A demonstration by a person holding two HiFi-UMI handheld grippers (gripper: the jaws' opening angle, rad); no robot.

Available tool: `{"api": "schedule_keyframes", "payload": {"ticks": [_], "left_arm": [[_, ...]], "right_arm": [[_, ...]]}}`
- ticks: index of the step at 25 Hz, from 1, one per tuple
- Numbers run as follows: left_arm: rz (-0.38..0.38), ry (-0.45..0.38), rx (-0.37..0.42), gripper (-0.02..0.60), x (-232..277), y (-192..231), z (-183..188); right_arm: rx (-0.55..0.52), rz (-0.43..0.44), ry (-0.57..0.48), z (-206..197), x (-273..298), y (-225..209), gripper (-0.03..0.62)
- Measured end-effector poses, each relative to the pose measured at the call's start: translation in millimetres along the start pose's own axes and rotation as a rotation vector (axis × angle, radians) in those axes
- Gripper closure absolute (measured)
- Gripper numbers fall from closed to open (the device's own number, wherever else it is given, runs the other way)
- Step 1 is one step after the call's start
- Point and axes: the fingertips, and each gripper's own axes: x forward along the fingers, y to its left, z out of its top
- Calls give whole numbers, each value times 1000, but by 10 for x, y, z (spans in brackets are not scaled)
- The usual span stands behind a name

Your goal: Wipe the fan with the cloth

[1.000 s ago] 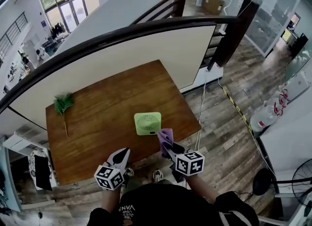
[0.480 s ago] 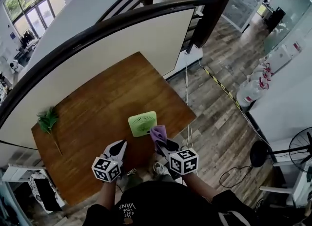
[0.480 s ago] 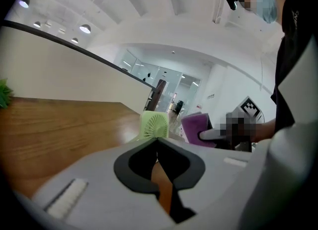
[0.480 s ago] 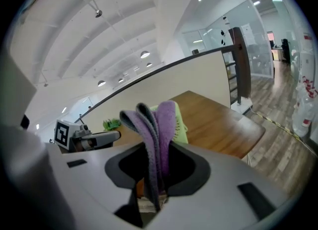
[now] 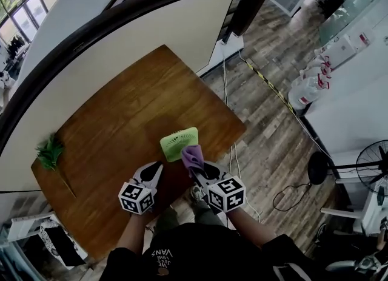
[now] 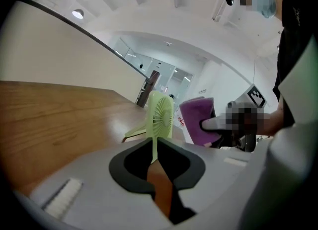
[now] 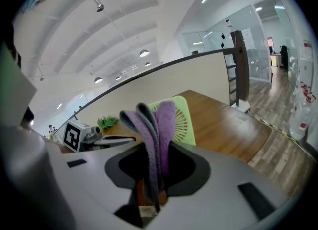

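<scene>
A small light-green fan point(image 5: 177, 141) stands on the wooden table point(image 5: 115, 122) near its front right corner. In the left gripper view the fan point(image 6: 160, 118) is upright on its stand. My right gripper point(image 5: 199, 165) is shut on a folded purple cloth point(image 5: 192, 156), whose top reaches the fan's near edge. In the right gripper view the cloth point(image 7: 155, 124) rises from the jaws in front of the fan point(image 7: 183, 119). My left gripper point(image 5: 156, 168) hovers just left of the fan. Its jaws are starting to open, tips still nearly together, with nothing between them.
A green plant sprig point(image 5: 48, 151) lies at the table's far left. A white partition with a dark rail point(image 5: 121, 25) borders the table's far side. On the floor to the right are a cable point(image 5: 285, 198), a standing fan point(image 5: 373, 167) and bottles point(image 5: 306, 94).
Both grippers have moved forward and down toward the fan. The purple cloth has gone from short of the fan to its near edge. The head view has swung a little.
</scene>
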Motion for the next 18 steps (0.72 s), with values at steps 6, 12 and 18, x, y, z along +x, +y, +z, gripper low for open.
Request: {"api": "schedule_keyframes", "payload": {"ticks": [6,12,18], "left_arm": [[-39,31,5,454,243,-7,-72],[-69,71,44,451,406,-7,-157],[-52,121,119,459,535,2,-188]], "right_arm": [[-64,1,-14,70,86,1,487],[-137,78,-42,184,249,203,487],[-202,134,-23,266,428,319,487]]}}
